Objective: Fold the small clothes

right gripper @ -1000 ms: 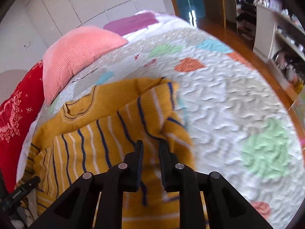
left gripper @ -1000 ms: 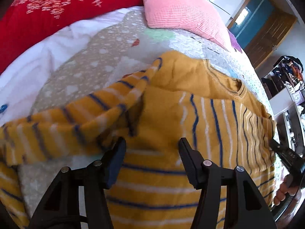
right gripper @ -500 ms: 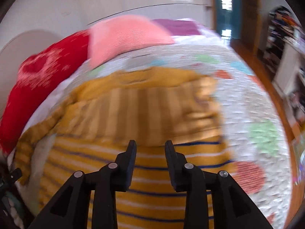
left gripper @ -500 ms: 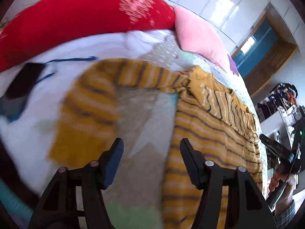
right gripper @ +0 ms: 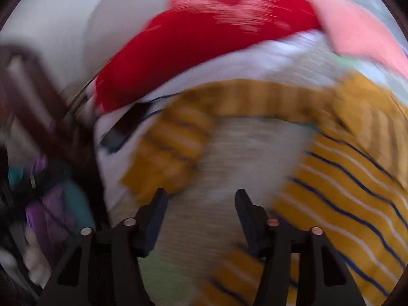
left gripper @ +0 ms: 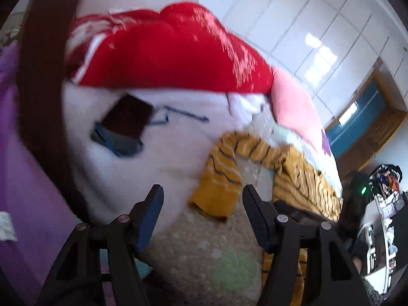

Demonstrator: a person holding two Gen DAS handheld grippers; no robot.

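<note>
While both the left gripper [left gripper: 202, 204] and right gripper [right gripper: 201, 206] gape wide, holding nothing, the striped sweater [right gripper: 352, 178] lies flat on the quilt [left gripper: 193, 250], its sleeve [left gripper: 221, 176] stretching toward the red pillow [left gripper: 163, 51].

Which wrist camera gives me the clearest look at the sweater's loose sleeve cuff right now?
The left wrist view. There the sleeve cuff lies fairly sharp on the bedspread, just ahead of the open left gripper. The right wrist view also shows the cuff, beyond the open right gripper, but motion blur smears its stripes and edges.
</note>
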